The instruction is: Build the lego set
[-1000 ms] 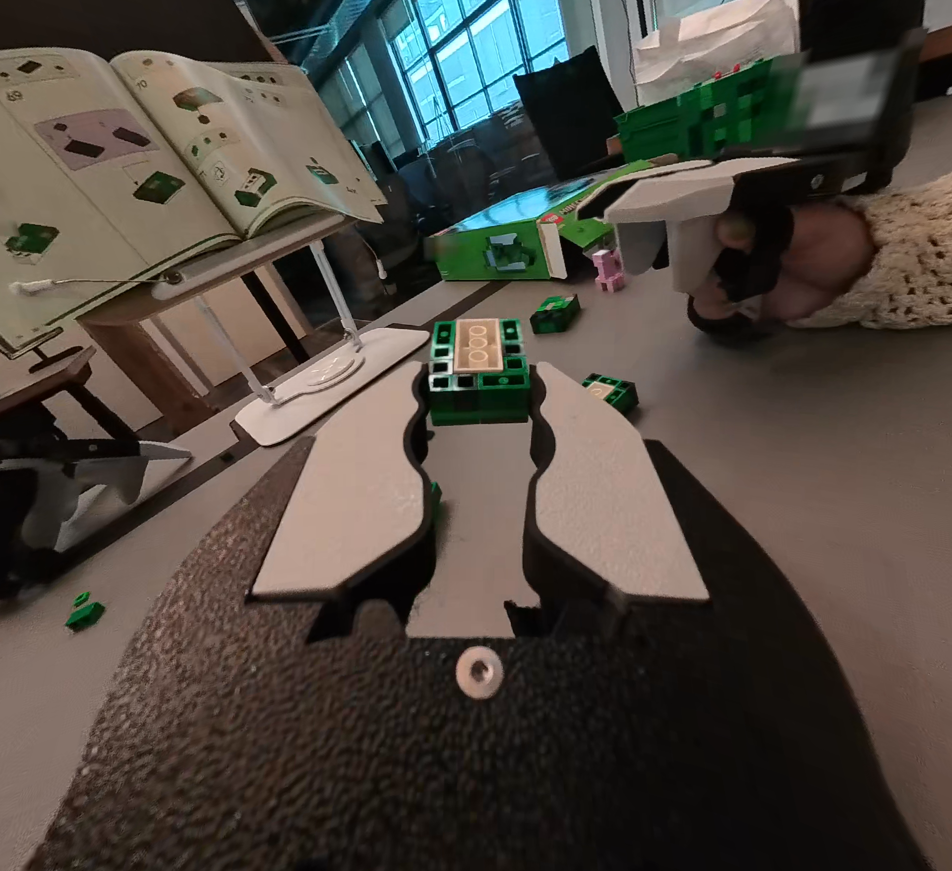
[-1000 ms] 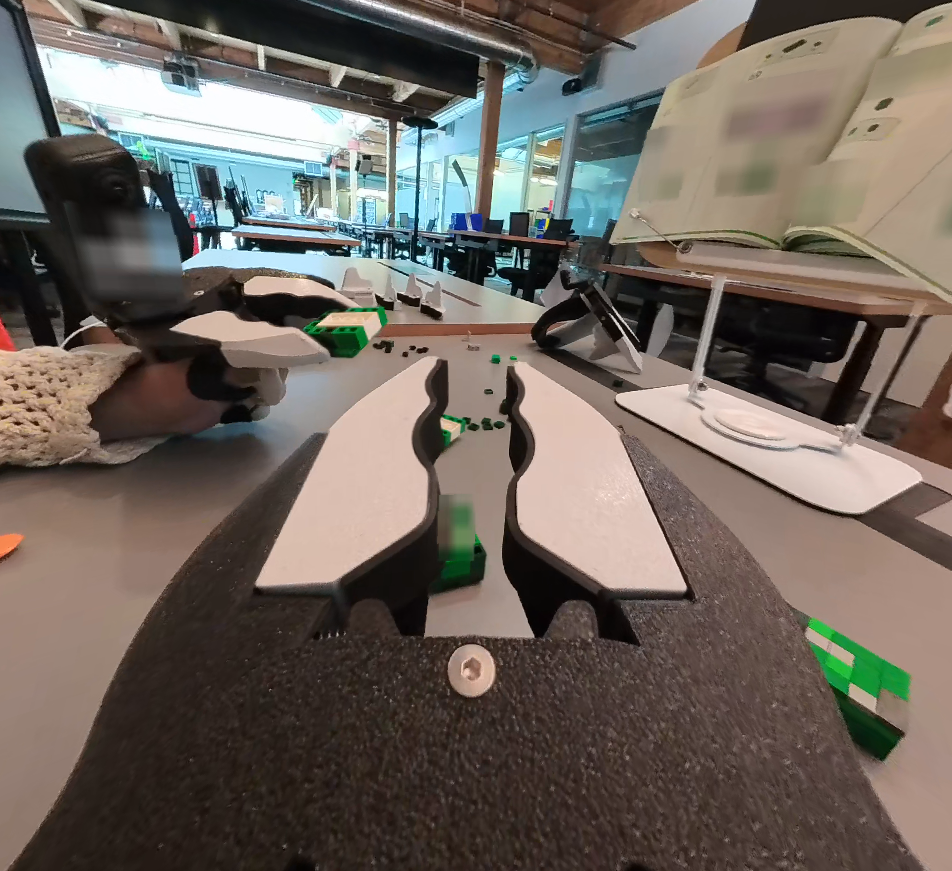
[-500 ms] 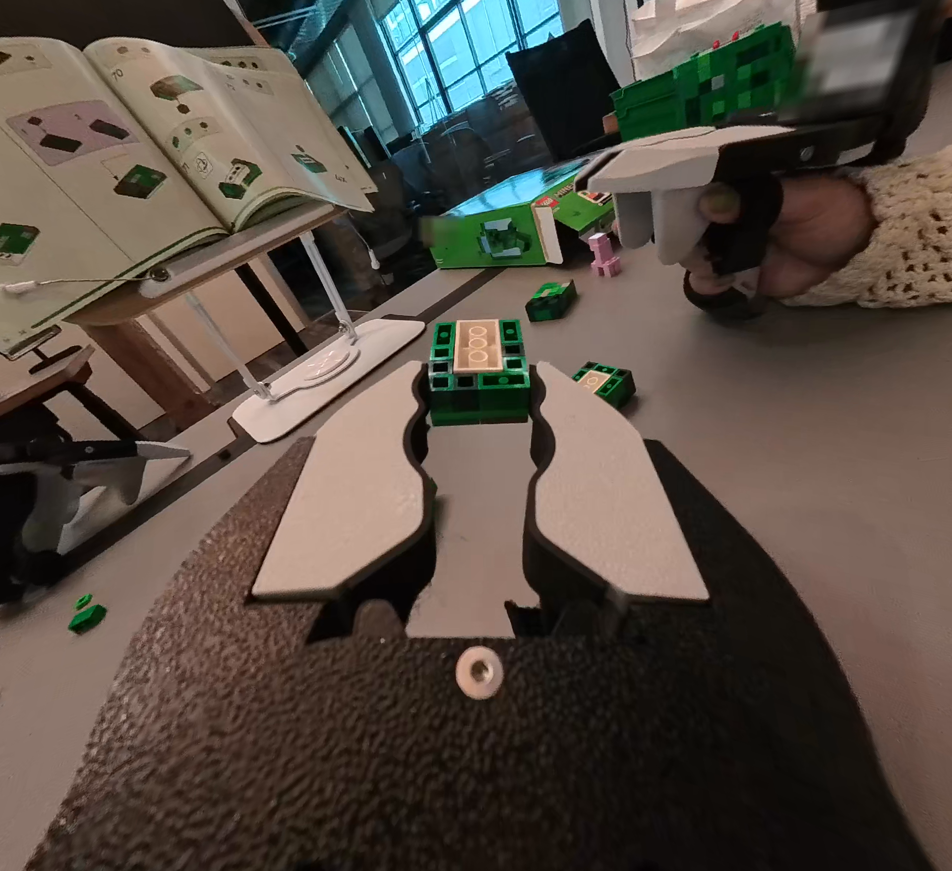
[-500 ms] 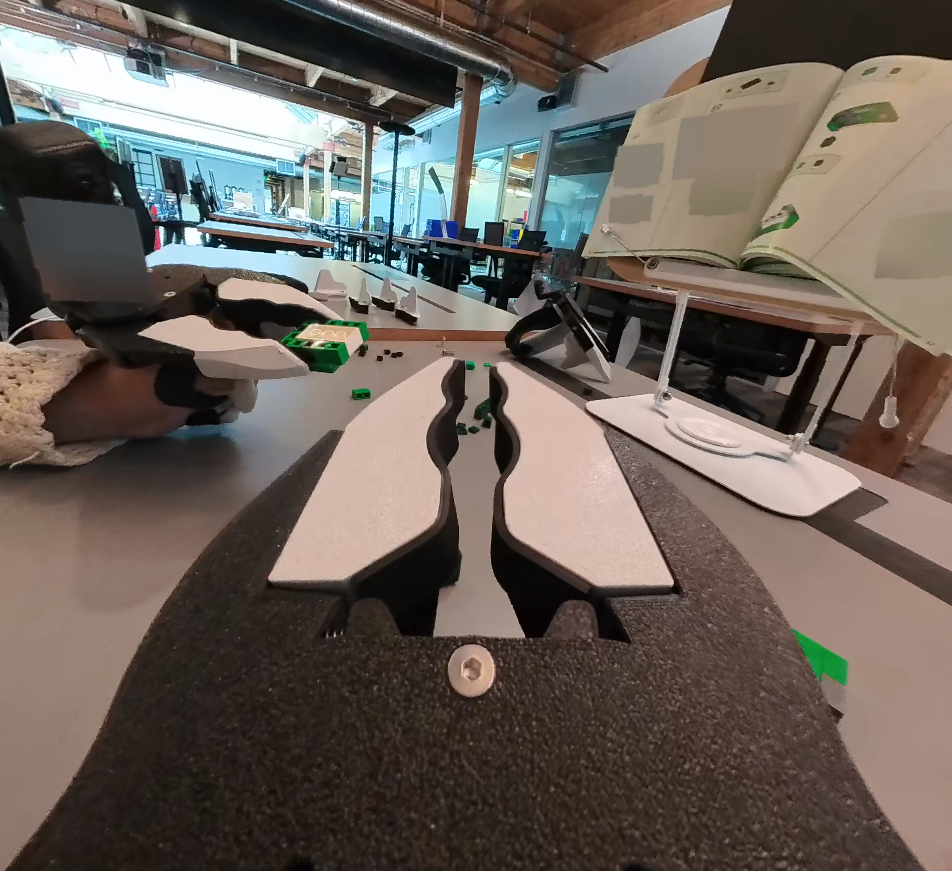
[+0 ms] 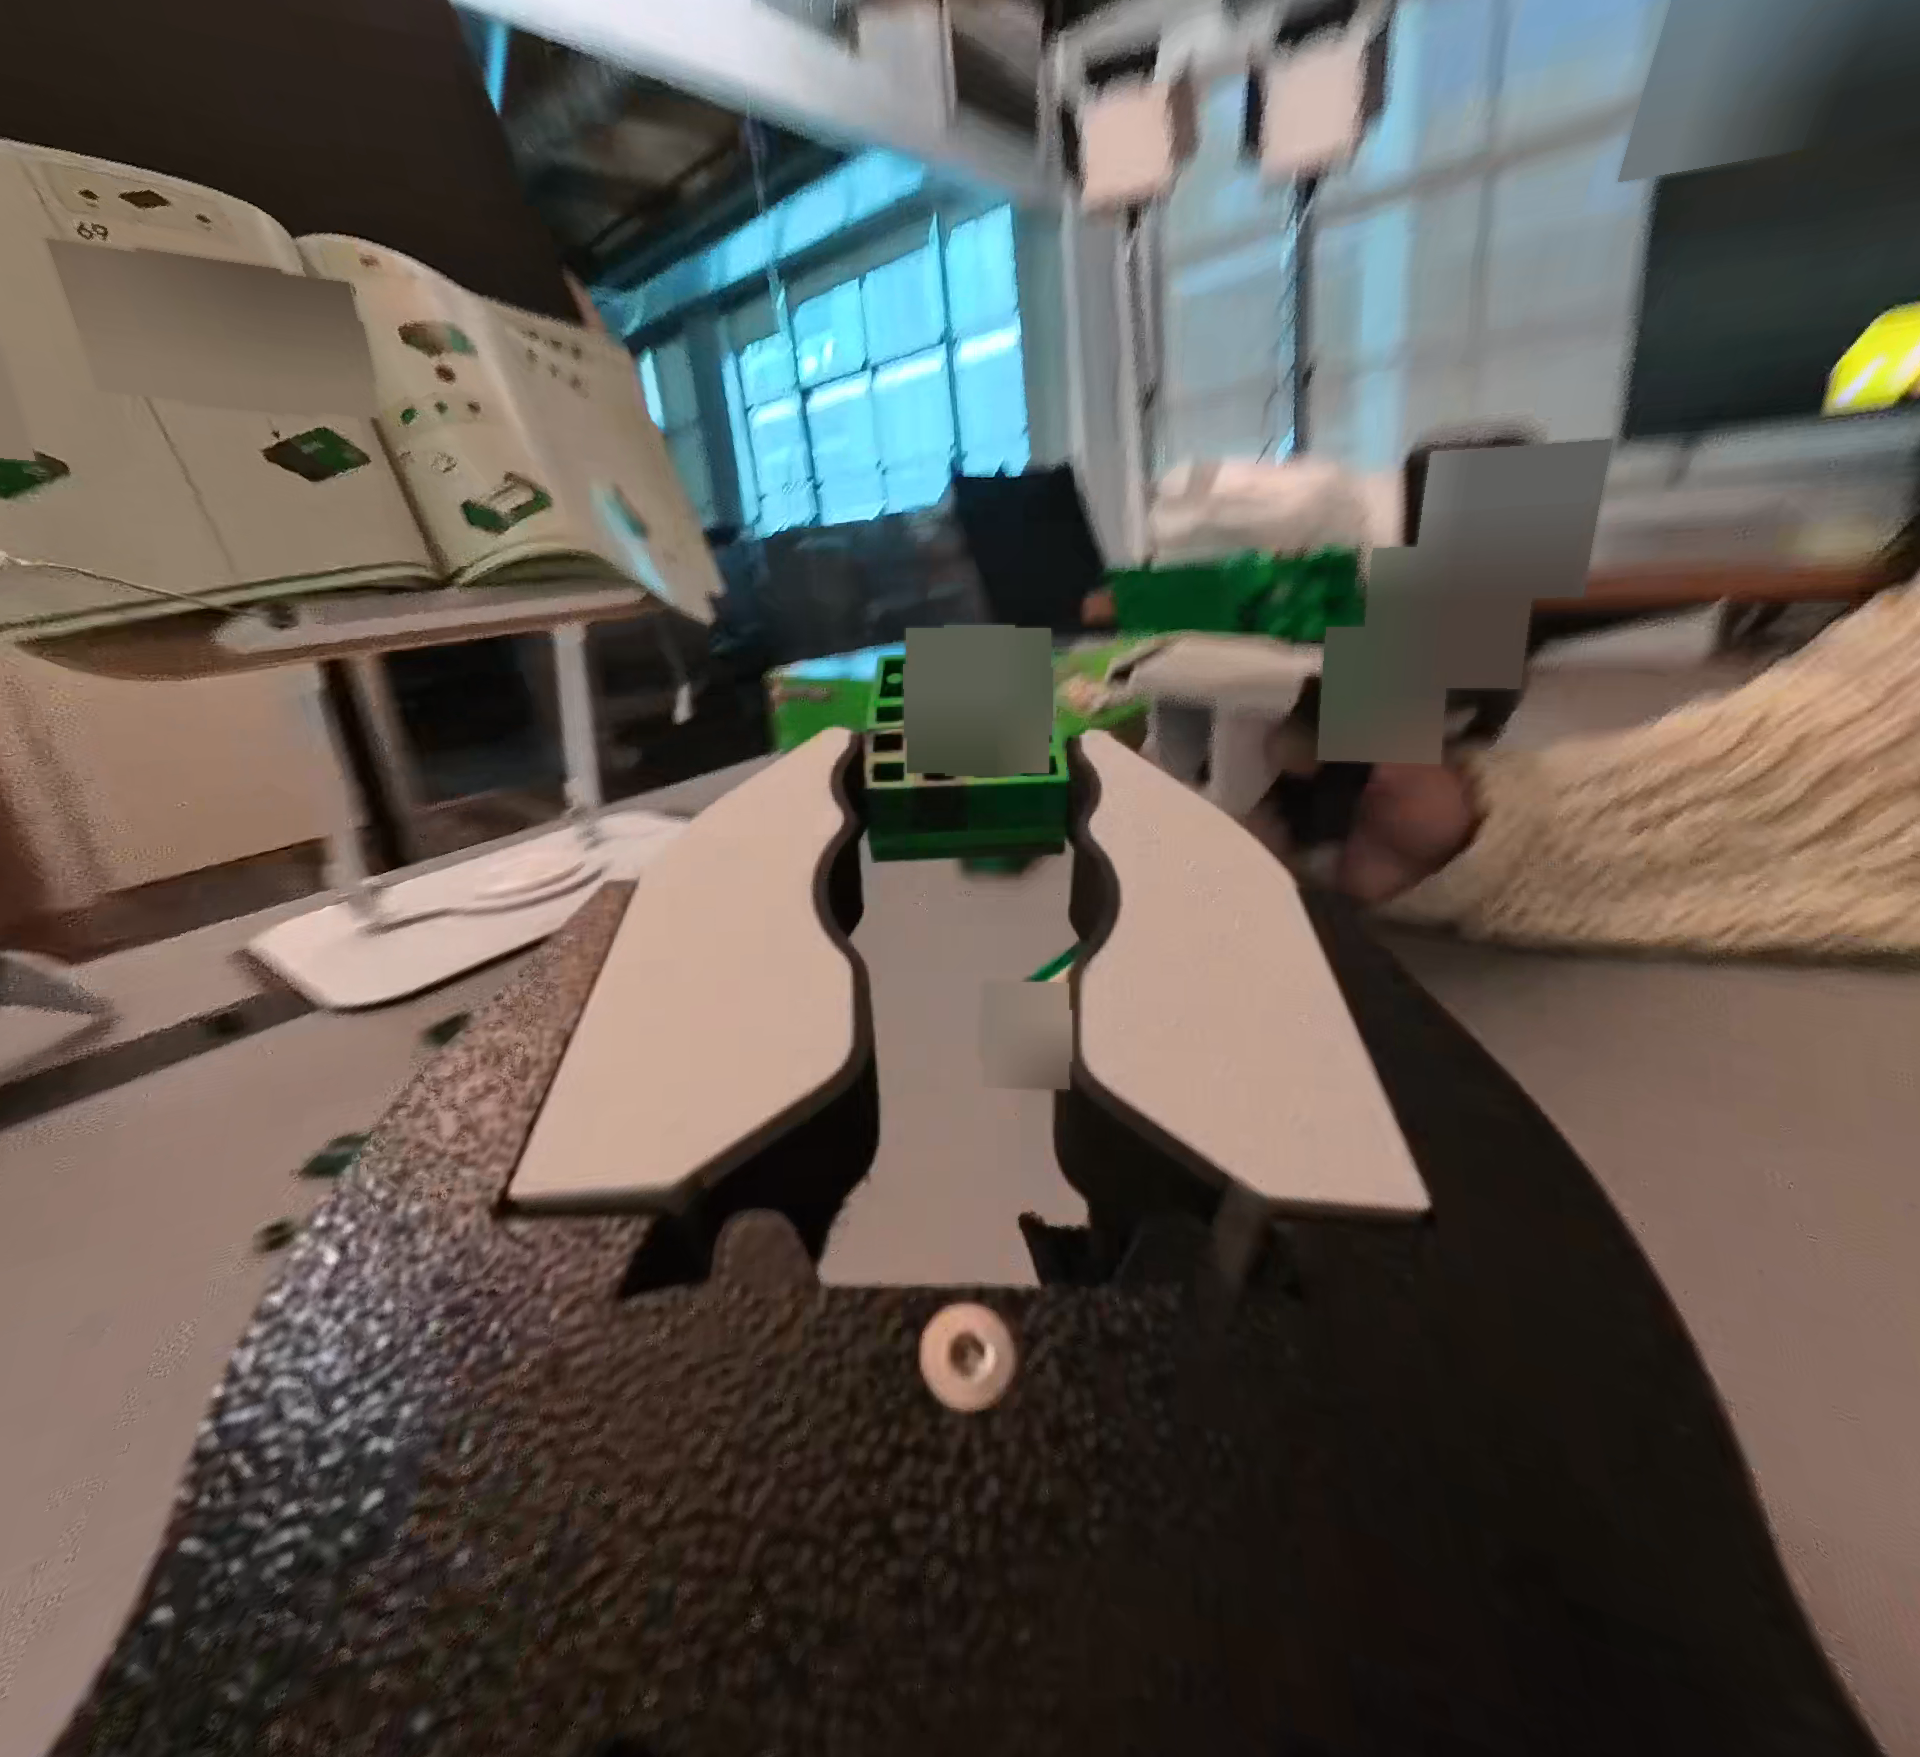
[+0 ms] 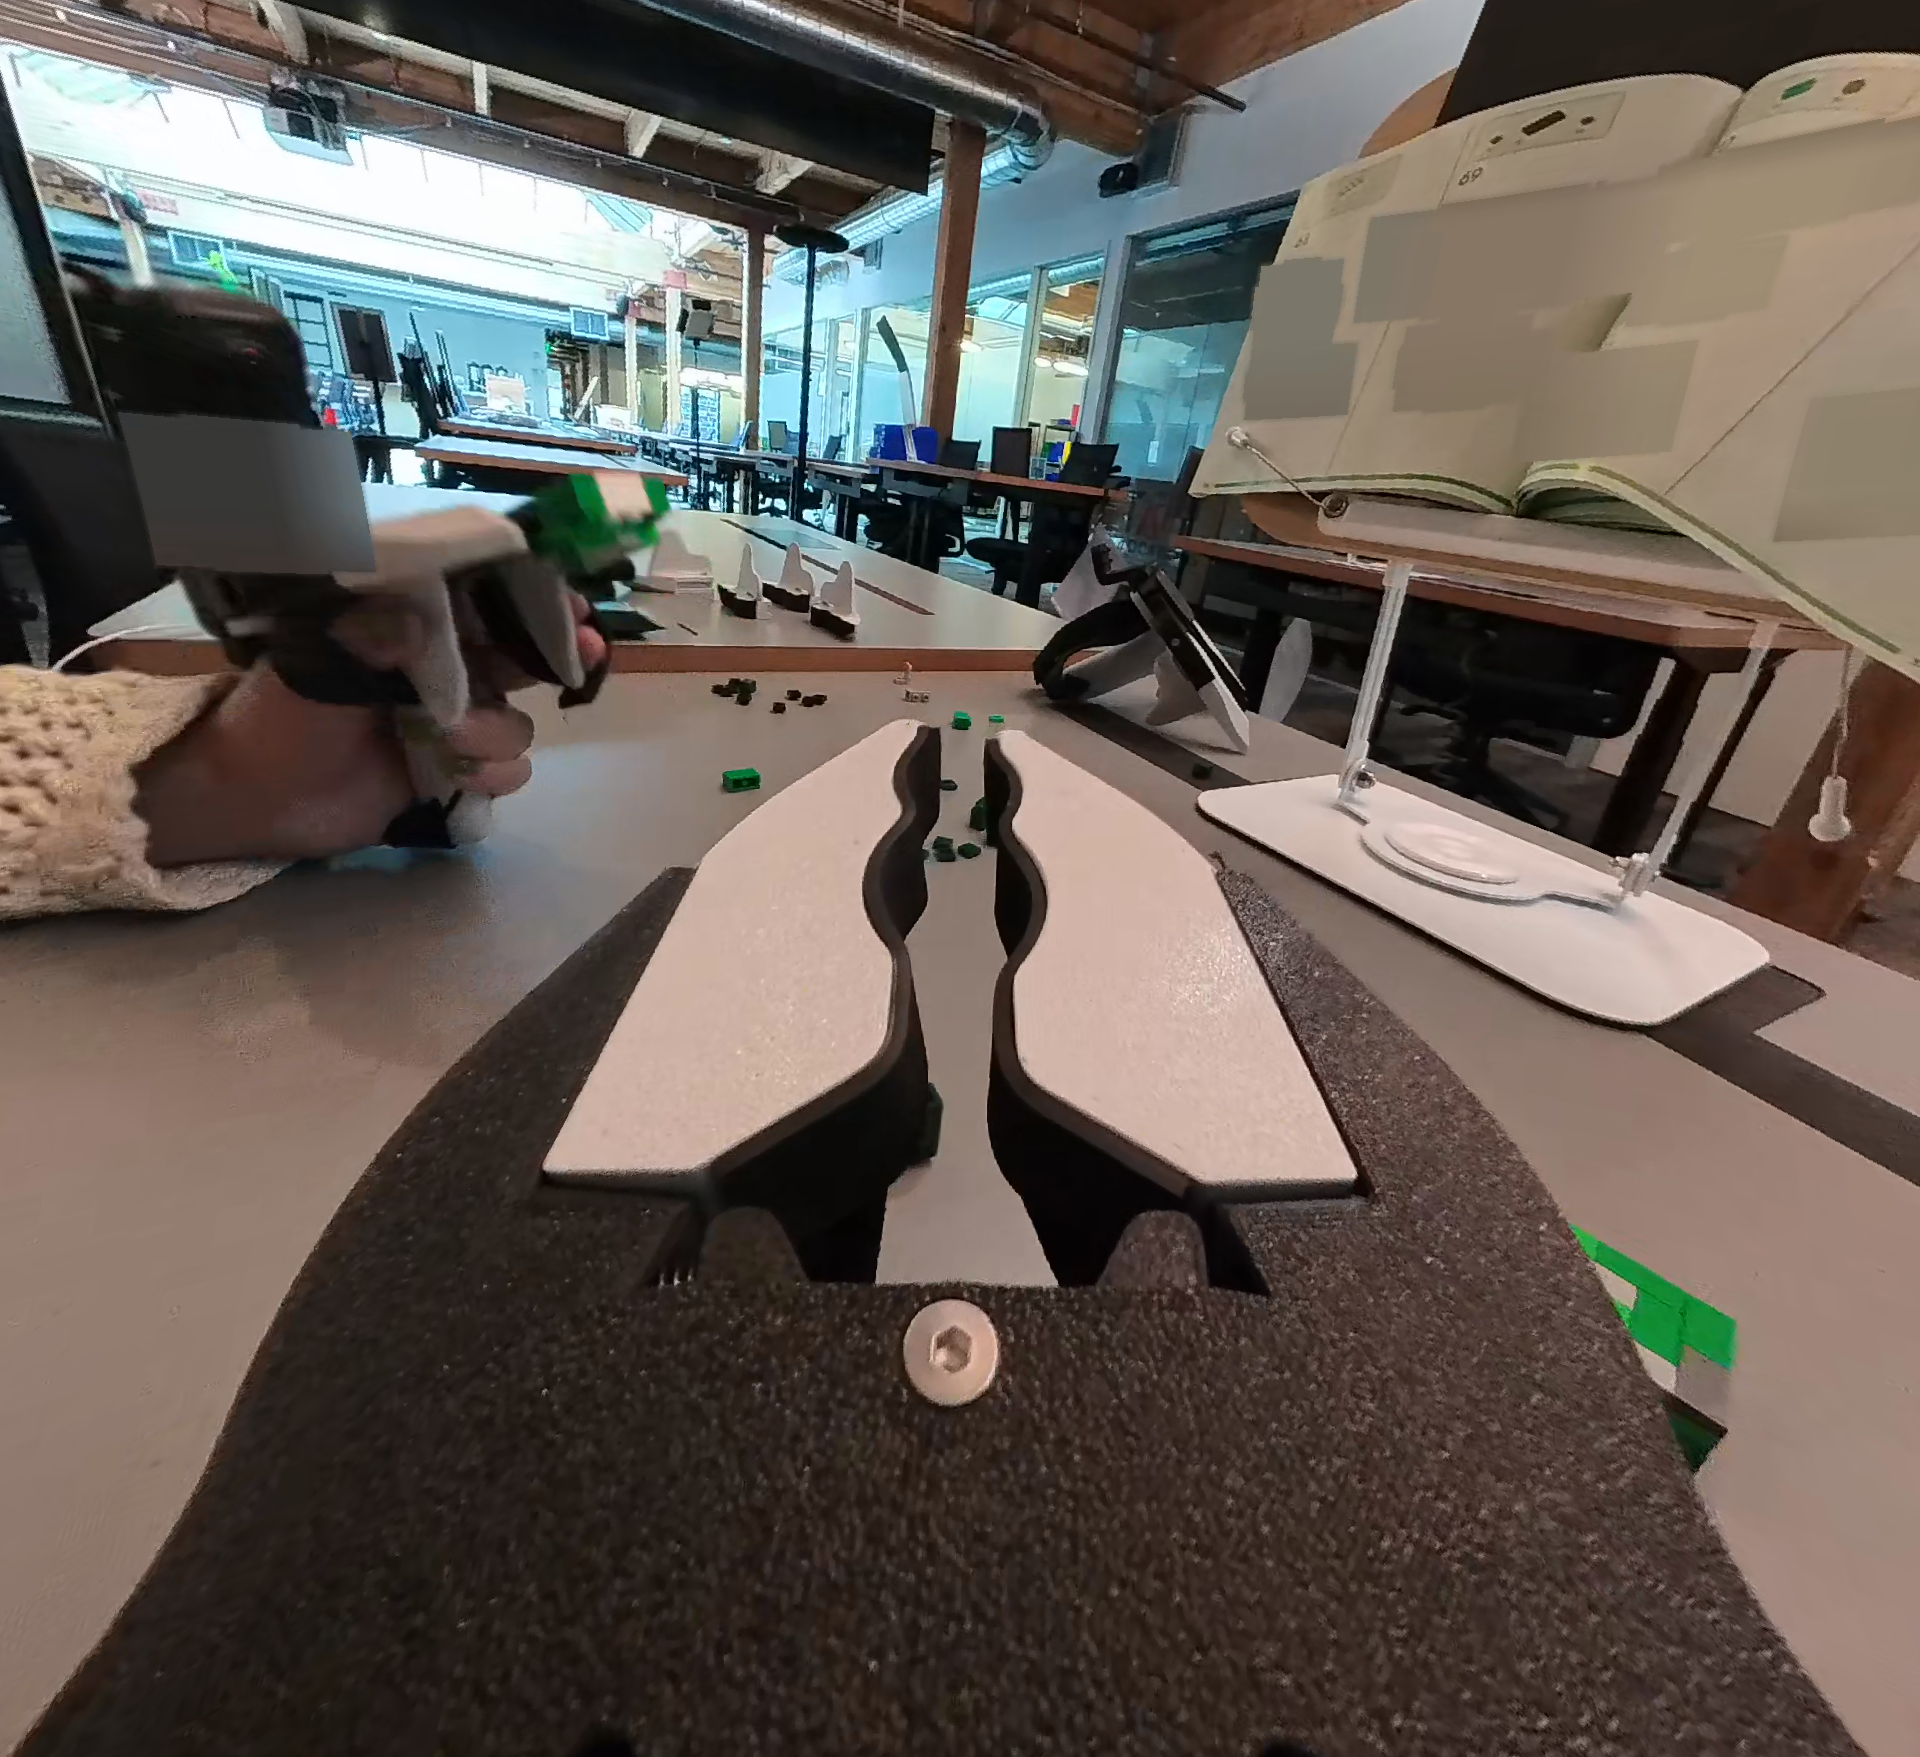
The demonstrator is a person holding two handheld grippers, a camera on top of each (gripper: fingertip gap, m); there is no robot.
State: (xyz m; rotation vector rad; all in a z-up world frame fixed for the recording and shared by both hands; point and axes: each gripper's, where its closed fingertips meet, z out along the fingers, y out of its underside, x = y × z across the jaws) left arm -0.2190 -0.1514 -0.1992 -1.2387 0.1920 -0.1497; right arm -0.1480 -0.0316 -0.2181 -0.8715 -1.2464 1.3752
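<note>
Left hand-held gripper (image 5: 966, 803) clamps a green lego block (image 5: 966, 808) between its fingertips, lifted off the grey surface (image 5: 1662, 1136). Right hand-held gripper (image 6: 961, 746) sits low with its fingers narrowed to a slim gap; whether it grips anything cannot be told. Beyond its tips lie loose green pieces (image 6: 951, 847), farther right an instruction book (image 6: 1558, 336) on a white stand (image 6: 1475, 886).

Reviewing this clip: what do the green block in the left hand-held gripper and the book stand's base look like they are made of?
Green block: looks like hard moulded plastic, with crisp square edges and a uniform saturated colour; the frame is motion-blurred, so the gloss is unclear.
Book stand's base: smooth white, faintly shiny slab, probably painted metal or plastic; its thin posts look like clear acrylic.
</note>
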